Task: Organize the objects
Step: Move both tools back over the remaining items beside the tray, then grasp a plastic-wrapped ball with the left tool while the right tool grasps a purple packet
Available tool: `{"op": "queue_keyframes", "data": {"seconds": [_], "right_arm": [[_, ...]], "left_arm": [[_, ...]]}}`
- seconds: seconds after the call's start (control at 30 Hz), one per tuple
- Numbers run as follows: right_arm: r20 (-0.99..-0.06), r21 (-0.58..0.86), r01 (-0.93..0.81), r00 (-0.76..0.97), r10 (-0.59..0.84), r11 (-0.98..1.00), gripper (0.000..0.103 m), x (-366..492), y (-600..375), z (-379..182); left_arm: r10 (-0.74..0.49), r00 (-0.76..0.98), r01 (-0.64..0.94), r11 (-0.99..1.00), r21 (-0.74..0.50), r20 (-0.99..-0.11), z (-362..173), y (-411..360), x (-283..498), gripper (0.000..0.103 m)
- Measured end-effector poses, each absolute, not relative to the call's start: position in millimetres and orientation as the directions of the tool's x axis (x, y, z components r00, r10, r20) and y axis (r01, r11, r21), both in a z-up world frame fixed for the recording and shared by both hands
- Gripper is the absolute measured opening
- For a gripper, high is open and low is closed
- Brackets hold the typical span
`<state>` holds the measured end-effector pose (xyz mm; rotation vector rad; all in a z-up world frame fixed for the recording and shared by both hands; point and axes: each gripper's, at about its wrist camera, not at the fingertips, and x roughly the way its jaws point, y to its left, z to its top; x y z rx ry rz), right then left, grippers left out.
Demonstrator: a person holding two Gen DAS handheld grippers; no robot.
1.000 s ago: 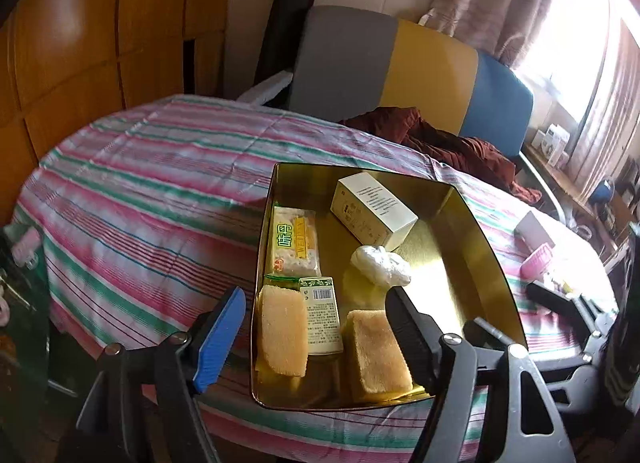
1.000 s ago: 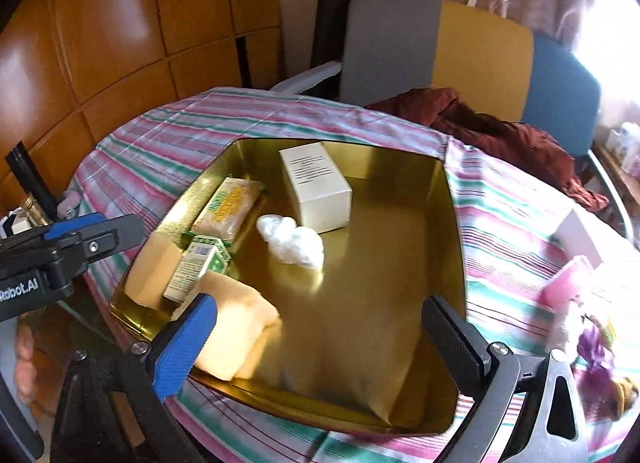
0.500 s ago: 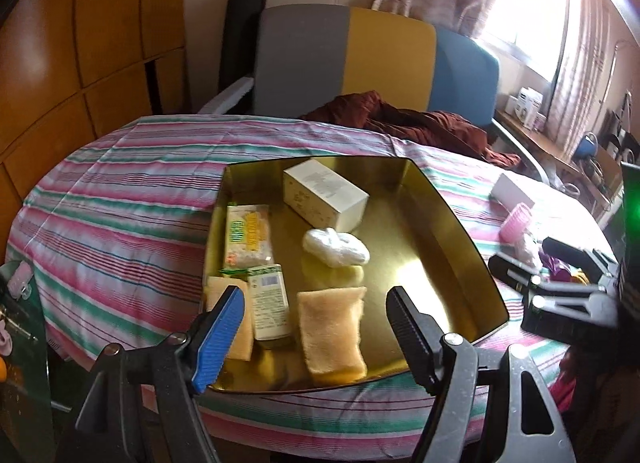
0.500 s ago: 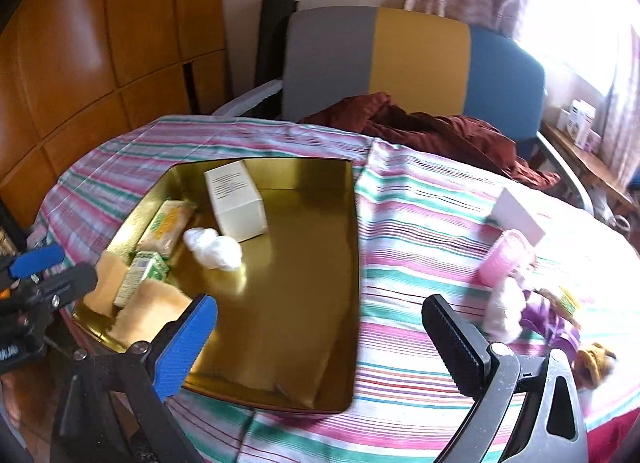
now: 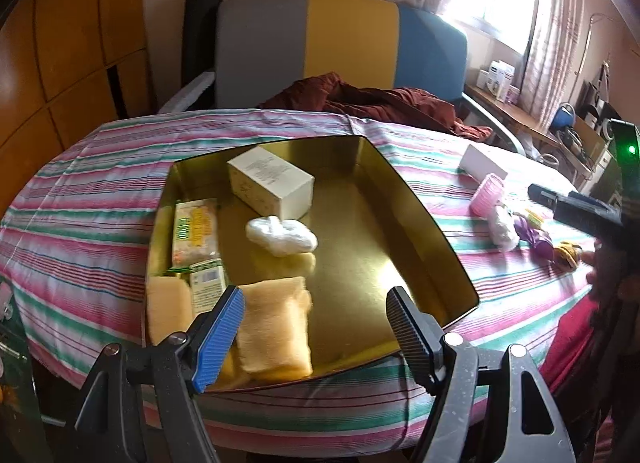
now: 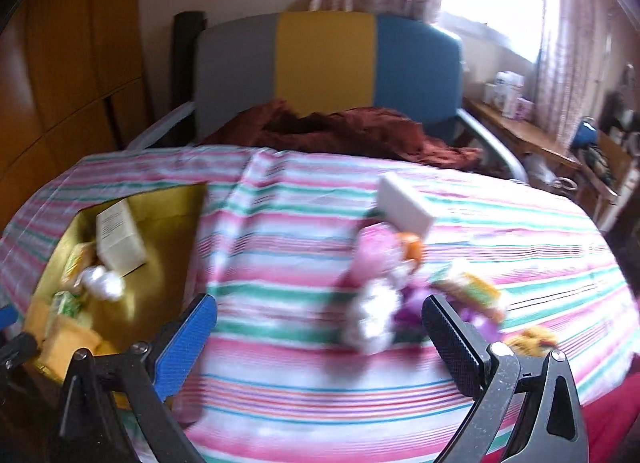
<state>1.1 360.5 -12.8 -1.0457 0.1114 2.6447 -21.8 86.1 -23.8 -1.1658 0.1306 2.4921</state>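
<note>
Striped tablecloth [image 5: 80, 199], gold tray [image 5: 420, 223], left tool [image 5: 312, 327] wide open, empty, right tool [image 6: 320, 339] likewise

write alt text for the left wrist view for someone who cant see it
An open left gripper hovers, holding nothing, at the near edge of a gold tray on a striped tablecloth. The tray holds a white box, a white wad, snack packets and two yellow sponges; small pink and purple items lie outside to the right.
</note>
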Motion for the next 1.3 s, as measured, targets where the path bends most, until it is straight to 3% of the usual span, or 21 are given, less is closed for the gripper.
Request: {"op": "queue_keyframes", "data": {"seconds": [0.33, 0.5, 0.9, 1.3], "right_arm": [[-0.645, -0.097, -0.506, -0.624, 0.442, -0.857, 0.103, 21.5, 461.8, -4.1], [-0.652, -0.023, -0.648, -0.568, 0.503, -0.761, 0.103, 38.7, 518.5, -11.8], [-0.700, 0.231, -0.747, -0.572, 0.427, -0.623, 0.103, 67.2, 567.0, -25.0], [-0.725, 0.282, -0.705, -0.600, 0.337, -0.651, 0.103, 59.1, 565.6, -34.2]], "left_arm": [[0.349, -0.538, -0.440, -0.892, -0.098, -0.767, -25.1, 110.6, -23.1, 0.075], [0.377, -0.489, -0.480, -0.869, -0.119, -0.787, -23.5, 133.3, -26.9, 0.075], [0.453, -0.386, -0.650, -0.752, -0.111, -0.804, -20.8, 238.2, -29.9, 0.075], [0.477, -0.243, -0.686, -0.700, -0.198, -0.845, -52.9, 328.7, -63.9, 0.074]]}}
